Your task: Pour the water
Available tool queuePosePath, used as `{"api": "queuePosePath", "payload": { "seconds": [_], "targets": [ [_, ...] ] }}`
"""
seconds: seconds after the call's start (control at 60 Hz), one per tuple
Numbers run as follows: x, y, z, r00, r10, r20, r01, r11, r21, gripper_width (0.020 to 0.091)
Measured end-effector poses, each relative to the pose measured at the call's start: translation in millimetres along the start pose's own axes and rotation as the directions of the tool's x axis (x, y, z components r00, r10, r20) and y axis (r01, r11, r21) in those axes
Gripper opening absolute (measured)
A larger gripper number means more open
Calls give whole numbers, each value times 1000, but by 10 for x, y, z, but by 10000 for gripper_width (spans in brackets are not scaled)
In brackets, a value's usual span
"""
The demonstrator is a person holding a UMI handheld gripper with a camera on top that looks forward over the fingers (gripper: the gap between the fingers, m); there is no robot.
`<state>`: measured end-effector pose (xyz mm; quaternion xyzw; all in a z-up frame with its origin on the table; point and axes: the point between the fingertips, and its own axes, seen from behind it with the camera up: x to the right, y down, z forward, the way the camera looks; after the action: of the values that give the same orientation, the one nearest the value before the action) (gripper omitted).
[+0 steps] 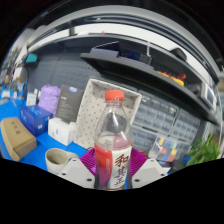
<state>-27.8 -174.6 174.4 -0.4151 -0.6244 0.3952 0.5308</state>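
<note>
Now | hand-held gripper (111,172) closed on bottle (113,140), fingers pressing its labelled sides | bottle upright between fingers, red cap (115,97) on, near a white basket (100,105) behind; blue desk (30,155) to the left | step: holding bottle, pour not begun | next: needs a cup, none visible, and cap seems shut

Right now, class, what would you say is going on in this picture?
A hand-held gripper has a clear plastic bottle with a red cap and red label standing upright between its two fingers, which appear to press on its lower part. The cap is on, so no water is being poured yet. Behind the bottle is a white perforated basket, and the blue table surface carries several boxes beside it.
</note>
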Motion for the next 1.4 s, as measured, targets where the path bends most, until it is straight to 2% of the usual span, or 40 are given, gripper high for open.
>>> {"api": "queuePosePath", "payload": {
  "seconds": [0.017, 0.067, 0.233, 0.417, 0.433, 0.45, 0.583, 0.767, 0.783, 0.8, 0.833, 0.867, 0.883, 0.9, 0.917, 1.2, 1.4],
  "targets": [
    [116, 24, 23, 999, 24, 36, -24, 1000, 8, 370],
    [150, 90, 39, 994, 97, 55, -98, 995, 13, 371],
    [110, 373, 154, 962, 266, 67, -267, 963, 19, 370],
    [27, 673, 300, 946, 311, 86, -314, 949, 16, 377],
    [15, 712, 303, 947, 309, 89, -311, 950, 12, 439],
    [19, 667, 293, 949, 303, 94, -307, 951, 41, 387],
    [20, 680, 277, 957, 279, 76, -284, 956, 65, 393],
    [27, 691, 266, 948, 310, 68, -313, 949, 32, 512],
    [31, 699, 265, 949, 307, 66, -310, 950, 29, 535],
    [38, 709, 248, 950, 305, 64, -307, 951, 22, 610],
    [55, 724, 222, 950, 306, 57, -307, 952, 13, 660],
    [68, 729, 180, 950, 306, 52, -307, 952, 10, 766],
    [67, 726, 156, 951, 306, 52, -307, 952, 10, 797],
    [53, 722, 130, 951, 306, 53, -307, 952, 11, 793],
    [52, 719, 97, 950, 307, 54, -308, 951, 11, 832],
    [-39, 828, -616, 933, 359, 10, -358, 933, -38, 860],
    [-454, 960, -1059, 944, 330, 5, -328, 940, -93, 857]
  ]
}}
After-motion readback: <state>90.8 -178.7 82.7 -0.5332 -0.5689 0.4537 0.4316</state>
